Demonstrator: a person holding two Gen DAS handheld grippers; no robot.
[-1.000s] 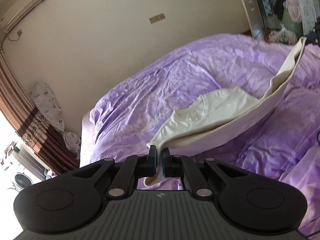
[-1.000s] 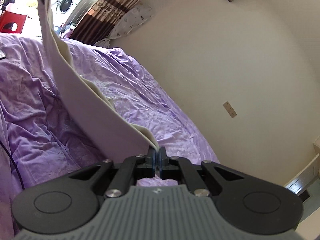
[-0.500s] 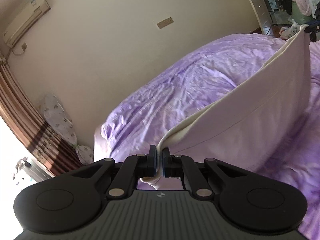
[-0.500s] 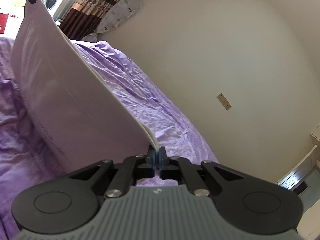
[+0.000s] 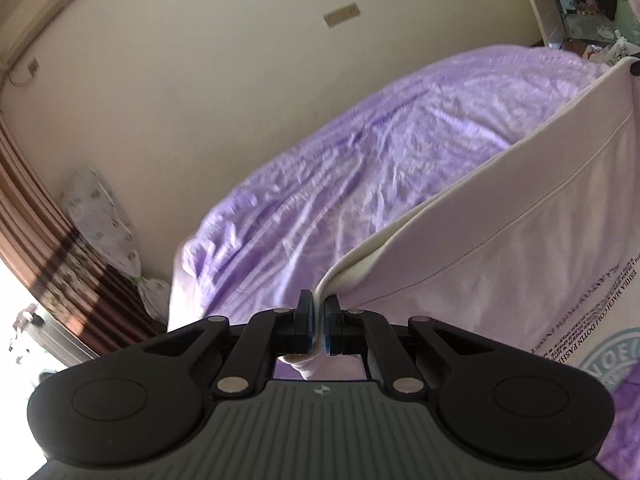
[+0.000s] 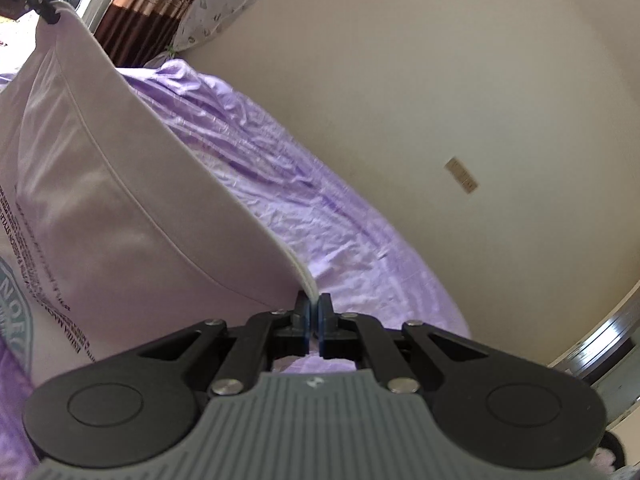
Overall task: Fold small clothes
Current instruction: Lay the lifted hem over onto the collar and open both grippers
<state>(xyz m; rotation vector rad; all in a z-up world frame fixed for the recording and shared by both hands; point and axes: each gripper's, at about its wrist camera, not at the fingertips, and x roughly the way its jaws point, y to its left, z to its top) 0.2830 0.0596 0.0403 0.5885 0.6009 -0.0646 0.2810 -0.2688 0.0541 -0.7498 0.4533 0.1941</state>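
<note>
While each gripper, left gripper (image 5: pixel 319 322) and right gripper (image 6: pixel 314 322), pinches a hem corner, the shirt (image 5: pixel 520 248) hangs taut above the open purple bed (image 5: pixel 360 176)

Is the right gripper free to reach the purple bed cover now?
Probably not. The right gripper is shut on a corner of the white shirt, as is the left gripper, and the shirt hangs stretched above the bed cover.
</note>
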